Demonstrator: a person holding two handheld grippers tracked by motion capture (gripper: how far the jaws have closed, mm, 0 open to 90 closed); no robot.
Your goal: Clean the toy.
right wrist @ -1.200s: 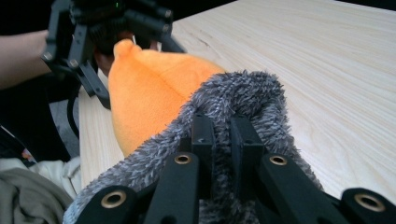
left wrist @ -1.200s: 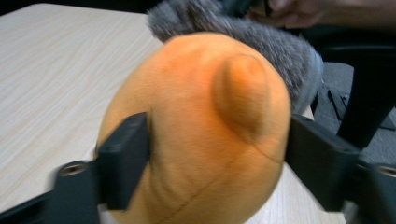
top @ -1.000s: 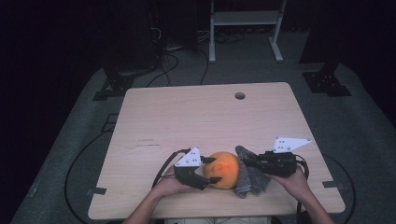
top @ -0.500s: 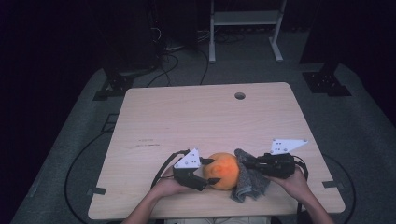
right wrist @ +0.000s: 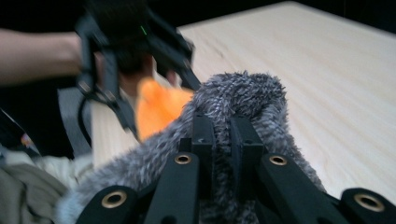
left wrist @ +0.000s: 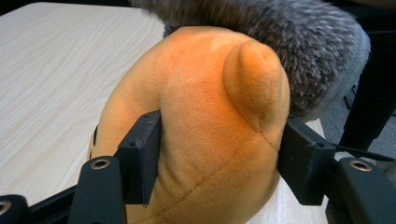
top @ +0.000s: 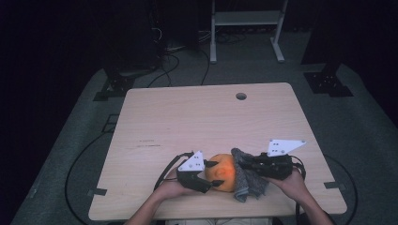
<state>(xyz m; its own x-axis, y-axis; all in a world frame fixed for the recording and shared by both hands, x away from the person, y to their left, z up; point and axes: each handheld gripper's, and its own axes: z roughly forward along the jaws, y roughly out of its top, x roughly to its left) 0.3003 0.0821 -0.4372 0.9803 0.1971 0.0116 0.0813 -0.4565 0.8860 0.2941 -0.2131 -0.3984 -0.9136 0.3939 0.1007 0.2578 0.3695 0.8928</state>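
- My left gripper [top: 212, 174] has just been closing and now squeezes the orange plush [top: 224, 172]; it may slip off.
- My right gripper [top: 245, 165] clamps the grey fur [top: 248, 183]; pulling could tear it.

Orange plush toy [left wrist: 205, 140] bottom cut off

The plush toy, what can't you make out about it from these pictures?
- High view: the orange plush toy is small; its right side is covered by the grey fuzzy cloth.
- Left gripper view: its top is hidden by the cloth, its bottom cut off by the frame edge, so its shape stays unclear.
- Right gripper view: the toy is blurred, mostly behind the cloth.
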